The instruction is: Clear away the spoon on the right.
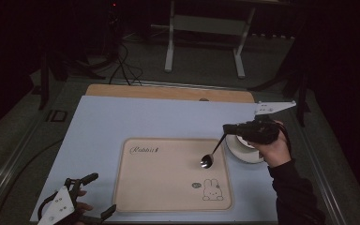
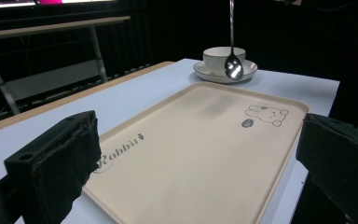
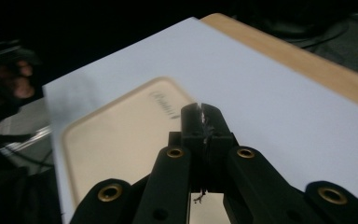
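Note:
A metal spoon (image 1: 207, 160) hangs bowl-down over the right part of the beige rabbit tray (image 1: 168, 187). My right gripper (image 1: 226, 128) is shut on the top of its handle, just left of the white cup and saucer (image 1: 246, 149). In the left gripper view the spoon (image 2: 233, 68) dangles in front of the cup (image 2: 223, 55), above the tray (image 2: 191, 163). In the right gripper view the right gripper (image 3: 201, 112) shows its jaws pressed together above the tray (image 3: 116, 140). My left gripper (image 1: 99, 196) rests open at the table's near left corner, its jaws wide apart (image 2: 200, 149) and holding nothing.
The tray lies on a white mat (image 1: 168, 117) over a wooden tabletop (image 1: 168, 92). The saucer (image 2: 216, 74) sits on the mat right of the tray. A metal stand (image 1: 206, 28) and cables lie on the floor beyond the table.

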`<state>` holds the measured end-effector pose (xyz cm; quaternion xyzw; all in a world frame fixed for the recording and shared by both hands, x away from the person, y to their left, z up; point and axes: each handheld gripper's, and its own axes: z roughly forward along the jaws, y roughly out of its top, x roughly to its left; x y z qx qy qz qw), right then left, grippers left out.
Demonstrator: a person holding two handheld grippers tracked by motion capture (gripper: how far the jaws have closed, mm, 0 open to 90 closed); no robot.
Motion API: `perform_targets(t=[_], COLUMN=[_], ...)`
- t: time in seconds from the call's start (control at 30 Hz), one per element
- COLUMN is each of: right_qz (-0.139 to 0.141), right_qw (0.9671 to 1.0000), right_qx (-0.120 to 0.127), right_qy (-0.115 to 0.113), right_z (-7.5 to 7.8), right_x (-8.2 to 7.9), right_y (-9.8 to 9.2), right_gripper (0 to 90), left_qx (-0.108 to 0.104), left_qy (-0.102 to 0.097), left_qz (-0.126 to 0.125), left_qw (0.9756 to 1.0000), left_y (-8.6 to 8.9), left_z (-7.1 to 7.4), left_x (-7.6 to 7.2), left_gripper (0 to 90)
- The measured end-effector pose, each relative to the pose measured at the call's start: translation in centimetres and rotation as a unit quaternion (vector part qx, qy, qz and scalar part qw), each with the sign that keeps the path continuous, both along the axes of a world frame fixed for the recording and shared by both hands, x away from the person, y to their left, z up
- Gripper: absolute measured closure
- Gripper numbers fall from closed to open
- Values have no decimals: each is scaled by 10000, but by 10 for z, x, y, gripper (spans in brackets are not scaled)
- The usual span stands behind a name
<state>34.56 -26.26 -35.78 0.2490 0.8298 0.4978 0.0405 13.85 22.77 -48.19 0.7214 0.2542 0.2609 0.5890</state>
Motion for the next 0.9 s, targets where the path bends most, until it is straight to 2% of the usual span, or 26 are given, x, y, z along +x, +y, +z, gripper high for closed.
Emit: perform_targets(t=[0.13, 0.33, 0.6, 0.67, 0.77, 0.9], right_qz=[164, 610, 958, 966, 1175, 1328], right_qw=[9998, 9974, 9935, 9934, 9902, 9877], right_qx=[-37, -239, -384, -389, -525, -547], right_qy=[137, 308, 481, 481, 533, 620], right_z=[-10, -24, -36, -38, -43, -48], right_x=[-1, -4, -8, -8, -11, -12], right_y=[9, 22, 35, 37, 46, 53], right_gripper=[898, 898, 898, 898, 898, 898], left_qx=[-28, -6, 11, 11, 32, 46], left_qy=[32, 31, -3, -3, -4, -4], left_qz=[2, -14, -23, -23, -13, -36], left_qw=[10000, 10000, 10000, 10000, 10000, 10000], left_y=[1, 0, 0, 0, 0, 0], left_z=[0, 0, 0, 0, -1, 0], left_x=[1, 0, 0, 0, 0, 0], left_gripper=[0, 0, 0, 0, 0, 0])
